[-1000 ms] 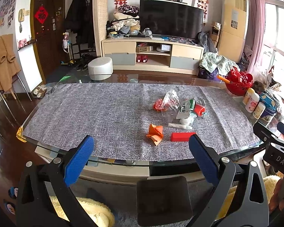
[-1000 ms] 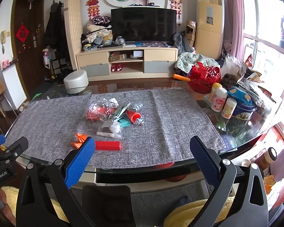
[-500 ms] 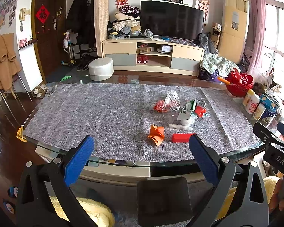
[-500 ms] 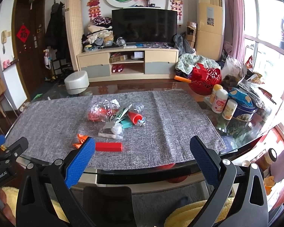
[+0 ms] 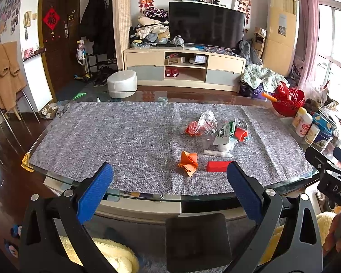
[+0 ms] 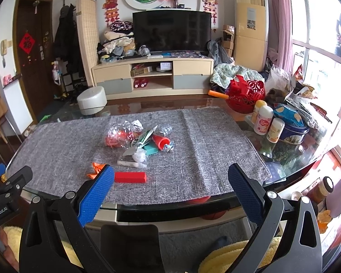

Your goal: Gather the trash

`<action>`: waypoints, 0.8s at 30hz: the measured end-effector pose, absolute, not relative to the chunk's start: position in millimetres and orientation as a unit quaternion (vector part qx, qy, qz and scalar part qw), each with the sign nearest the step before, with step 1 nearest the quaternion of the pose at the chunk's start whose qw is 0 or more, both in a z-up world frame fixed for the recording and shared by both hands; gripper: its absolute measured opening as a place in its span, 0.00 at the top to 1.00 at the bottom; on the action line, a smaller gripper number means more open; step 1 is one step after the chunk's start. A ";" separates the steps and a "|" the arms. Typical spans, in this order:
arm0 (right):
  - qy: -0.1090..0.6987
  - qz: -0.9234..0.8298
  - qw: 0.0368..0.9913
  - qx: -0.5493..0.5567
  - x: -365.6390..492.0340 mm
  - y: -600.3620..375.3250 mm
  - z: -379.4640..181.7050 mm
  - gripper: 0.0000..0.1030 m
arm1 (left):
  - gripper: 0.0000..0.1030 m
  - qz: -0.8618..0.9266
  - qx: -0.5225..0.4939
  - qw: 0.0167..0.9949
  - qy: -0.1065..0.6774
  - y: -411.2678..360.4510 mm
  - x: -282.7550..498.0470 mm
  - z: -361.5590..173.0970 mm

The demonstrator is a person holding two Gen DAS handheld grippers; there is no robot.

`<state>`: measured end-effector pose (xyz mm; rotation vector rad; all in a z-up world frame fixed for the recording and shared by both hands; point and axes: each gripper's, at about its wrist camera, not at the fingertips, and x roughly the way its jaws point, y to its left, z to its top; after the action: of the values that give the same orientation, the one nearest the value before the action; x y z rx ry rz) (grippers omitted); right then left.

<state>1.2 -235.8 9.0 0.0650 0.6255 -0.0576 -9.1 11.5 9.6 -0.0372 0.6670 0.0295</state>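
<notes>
Currently, I read the scene left to right as follows.

Door: a dark wooden door (image 5: 56, 43) with a red paper ornament stands at the far left of the room.
Coats: dark coats (image 5: 95, 20) hang just right of the door.
Stool: a white round stool (image 5: 122, 84) sits on the floor beyond the table's far edge.
TV stand: a beige cabinet (image 5: 184, 68) carries a black television (image 5: 206, 27) against the back wall.
Table: a glass table (image 5: 147, 196) is covered by a grey woven cloth (image 5: 106, 136); I see the glass rim bare along the near edge.
Left gripper: the left gripper (image 5: 168, 179) hangs before the near edge with its blue pads spread wide and nothing between them.
Trash: the pile lies right of centre on the cloth. An orange crumpled paper (image 5: 188, 162) and a red block (image 5: 217, 166) lie nearest me, close together but apart. Behind them I see a white tube (image 5: 217, 152), a clear plastic wrapper (image 5: 204, 124) and a red cap (image 5: 241, 134), bunched together.
Right gripper: the right gripper (image 6: 170, 179) is likewise spread wide, empty, short of the table edge.
Basket: a red openwork basket (image 6: 245, 95) stands at the table's right end.
Bottles: white bottles (image 6: 263, 119) stand beside a blue tin (image 6: 293, 134).
Window: a window (image 6: 318, 45) with a pink curtain (image 6: 279, 22) closes the right side.
</notes>
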 end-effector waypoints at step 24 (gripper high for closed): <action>0.366 -0.019 0.930 0.044 47.7 -242.1 -44.5 0.03 | 0.08 0.020 0.002 0.922 0.387 18.2 36.1 -41.5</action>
<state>47.7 -242.1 -44.5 0.0910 0.7490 -0.0383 36.1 18.2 -41.5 0.0038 0.7943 0.0405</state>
